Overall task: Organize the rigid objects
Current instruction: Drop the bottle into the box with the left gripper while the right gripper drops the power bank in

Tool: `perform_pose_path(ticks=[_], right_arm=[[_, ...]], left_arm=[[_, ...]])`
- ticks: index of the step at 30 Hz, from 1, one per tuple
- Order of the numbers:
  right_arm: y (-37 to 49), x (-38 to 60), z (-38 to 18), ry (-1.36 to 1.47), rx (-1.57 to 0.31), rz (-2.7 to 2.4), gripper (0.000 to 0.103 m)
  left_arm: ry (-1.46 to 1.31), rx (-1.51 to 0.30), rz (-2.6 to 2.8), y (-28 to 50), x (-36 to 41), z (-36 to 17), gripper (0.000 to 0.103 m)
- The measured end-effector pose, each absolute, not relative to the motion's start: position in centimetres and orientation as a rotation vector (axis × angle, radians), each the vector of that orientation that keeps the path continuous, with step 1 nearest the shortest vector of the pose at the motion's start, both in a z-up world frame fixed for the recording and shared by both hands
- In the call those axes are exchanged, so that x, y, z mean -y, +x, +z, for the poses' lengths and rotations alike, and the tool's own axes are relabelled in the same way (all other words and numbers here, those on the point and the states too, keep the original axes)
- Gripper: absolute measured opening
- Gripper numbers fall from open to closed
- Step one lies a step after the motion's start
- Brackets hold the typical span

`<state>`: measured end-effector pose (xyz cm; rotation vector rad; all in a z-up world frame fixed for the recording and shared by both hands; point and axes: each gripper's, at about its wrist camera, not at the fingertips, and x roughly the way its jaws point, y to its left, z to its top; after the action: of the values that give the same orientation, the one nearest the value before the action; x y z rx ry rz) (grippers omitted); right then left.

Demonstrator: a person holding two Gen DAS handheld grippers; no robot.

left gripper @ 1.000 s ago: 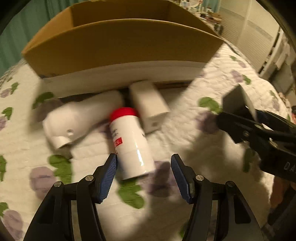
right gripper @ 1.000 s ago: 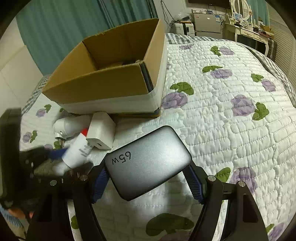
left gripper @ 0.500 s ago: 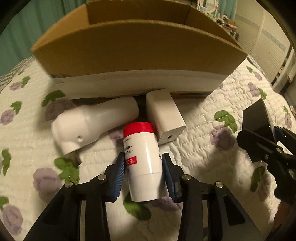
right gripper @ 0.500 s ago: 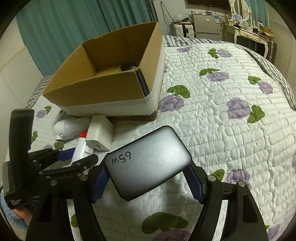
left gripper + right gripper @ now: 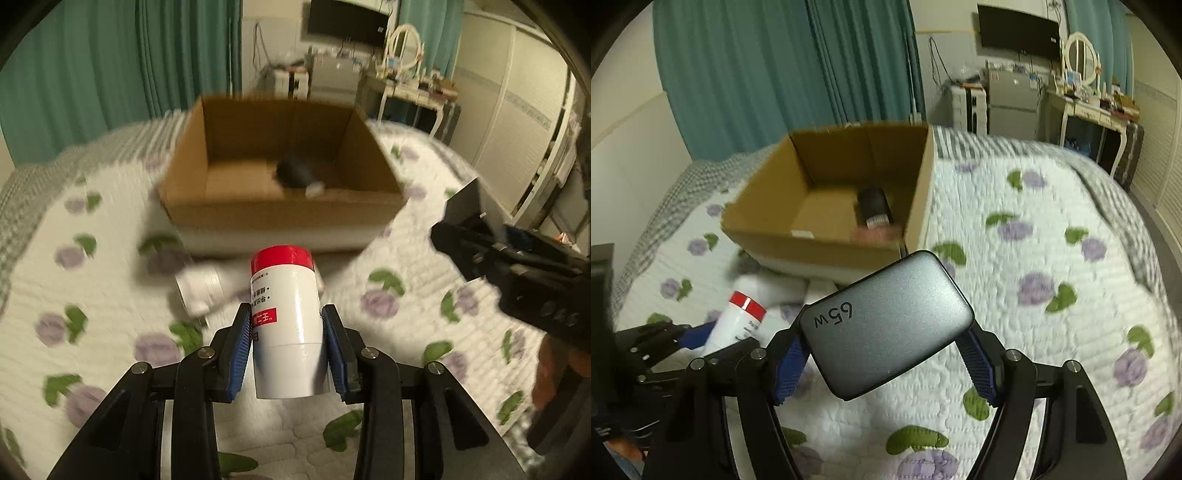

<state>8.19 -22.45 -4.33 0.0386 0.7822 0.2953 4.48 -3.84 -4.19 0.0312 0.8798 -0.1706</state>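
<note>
The left gripper [image 5: 288, 345] is clamping a white bottle with a red cap [image 5: 286, 325] between its blue pads, low on the body, cap pointing toward the cardboard box [image 5: 280, 210]. The bottle is hanging above the quilt [image 5: 406, 325], short of the box's near wall. The right gripper [image 5: 886, 356] is gripping a grey 65W charger [image 5: 886, 325] by its two long edges, also short of the box and nearer its right corner.

The step in hand appears to be carrying both items into the box. A dark cylindrical item [image 5: 873, 206] is already lying on the box floor toward the right wall, so the bare floor on the left is the safer target.

To do this well:
- Clear the near wall before descending; the bottle's cap is projecting well ahead of the pads.
- Keep the clamp firm; the grip is sitting low on a smooth body.
- Bring the grippers in one at a time to avoid collision.

Two white items [image 5: 201, 291] are lying on the quilt beside the box.
</note>
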Motion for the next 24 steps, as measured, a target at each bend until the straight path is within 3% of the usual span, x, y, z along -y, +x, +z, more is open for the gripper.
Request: perform_pose_path(ticks=[11,24], right_arm=[[10.6,21.0,0.6,-0.007,-0.683,0.335,0.074],[16.7,20.3,-1.9,-0.007,-0.698,0.35,0.074]], left_arm=[[0.045,-0.761,-0.148,11.6,3.0,1.2,0.038],[0.089,-0.852,-0.134,19.8,3.9,-5.2,0.038]])
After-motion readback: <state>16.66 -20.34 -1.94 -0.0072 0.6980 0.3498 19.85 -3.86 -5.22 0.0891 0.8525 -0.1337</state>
